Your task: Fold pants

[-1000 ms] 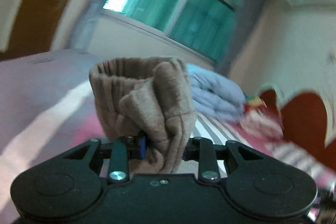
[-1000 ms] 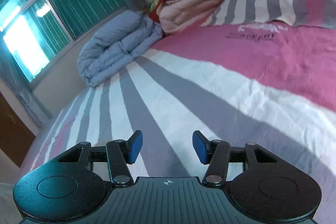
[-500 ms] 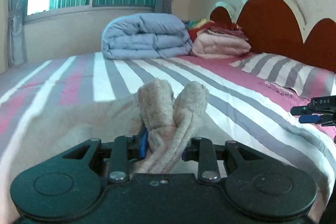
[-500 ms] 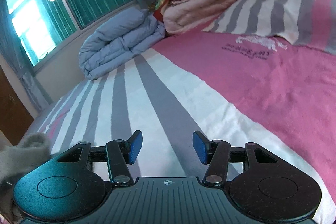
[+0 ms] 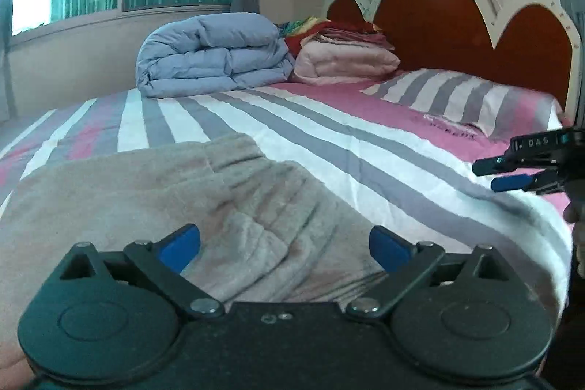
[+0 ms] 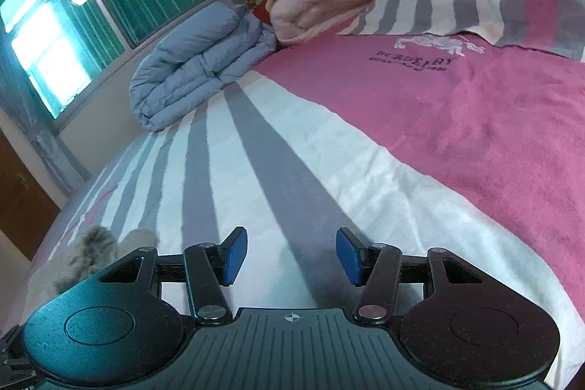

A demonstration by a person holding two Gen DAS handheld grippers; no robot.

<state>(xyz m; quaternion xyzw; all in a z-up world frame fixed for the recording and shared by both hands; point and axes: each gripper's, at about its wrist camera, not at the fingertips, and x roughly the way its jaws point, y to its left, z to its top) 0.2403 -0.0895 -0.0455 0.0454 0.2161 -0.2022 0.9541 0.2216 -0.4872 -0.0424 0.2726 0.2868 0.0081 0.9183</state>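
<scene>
The beige fleece pants [image 5: 153, 192] lie on the striped bed, their gathered waistband bunched just in front of my left gripper [image 5: 285, 245]. That gripper is open wide and empty, its blue pads either side of the cloth, just above it. My right gripper [image 6: 291, 256] is open and empty, low over the bare sheet to the right of the pants. A corner of the pants shows at the lower left of the right wrist view [image 6: 98, 243]. The right gripper also shows at the right edge of the left wrist view [image 5: 526, 167].
A folded blue duvet [image 5: 212, 55] and a pink blanket stack [image 5: 343, 57] sit at the far side of the bed [image 5: 329, 141]. A striped pillow [image 5: 471, 97] lies by the red headboard [image 5: 438, 24]. The bed's near edge drops off at the right.
My left gripper brought the held waistband down onto the bed, then opened and let it go. The right gripper stayed open and shifted only slightly.
</scene>
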